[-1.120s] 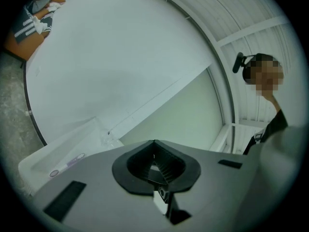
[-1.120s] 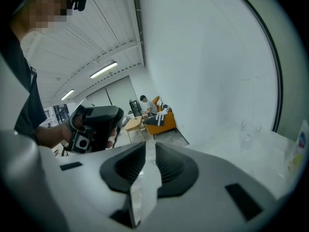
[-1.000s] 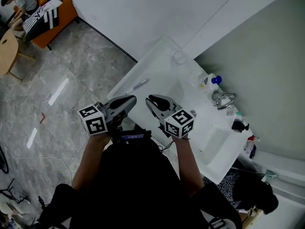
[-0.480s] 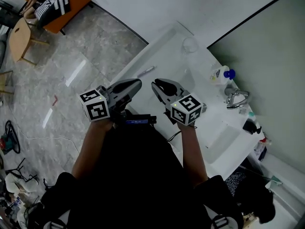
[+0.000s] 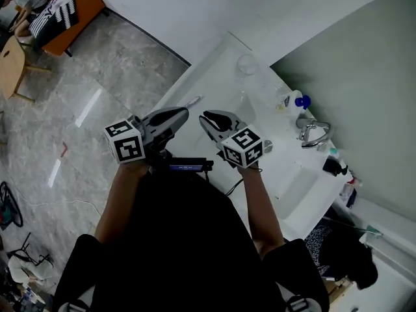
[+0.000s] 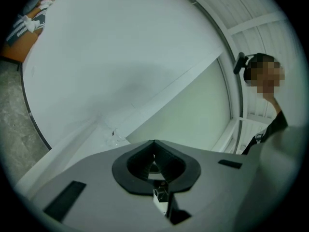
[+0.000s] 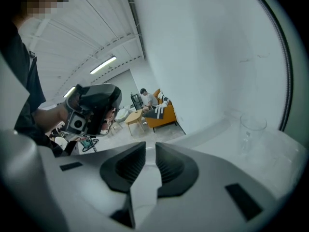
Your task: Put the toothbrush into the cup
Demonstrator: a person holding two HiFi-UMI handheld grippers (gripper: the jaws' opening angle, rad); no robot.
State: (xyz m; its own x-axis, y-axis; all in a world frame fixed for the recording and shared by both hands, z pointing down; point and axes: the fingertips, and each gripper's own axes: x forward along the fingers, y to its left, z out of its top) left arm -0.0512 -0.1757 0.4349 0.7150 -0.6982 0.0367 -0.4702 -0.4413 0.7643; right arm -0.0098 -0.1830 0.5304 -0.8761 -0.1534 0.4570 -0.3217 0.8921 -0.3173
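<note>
Counter (image 5: 218, 80), white, along wall. Left gripper (image 5: 182, 114) over its near edge, jaws together, empty. Right gripper (image 5: 204, 117) beside it, jaws narrowly apart, empty. Cup (image 5: 246, 64) at far corner. Toothbrush (image 5: 192, 101) flat near counter's edge, just beyond left gripper.

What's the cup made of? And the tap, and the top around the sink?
The cup looks like clear glass or clear plastic: you can see the white surface right through it. The tap looks like polished metal, silvery with bright glints. The sink top is white and smooth with a soft shine, maybe stone, ceramic or plastic; the look alone can't settle it.
</note>
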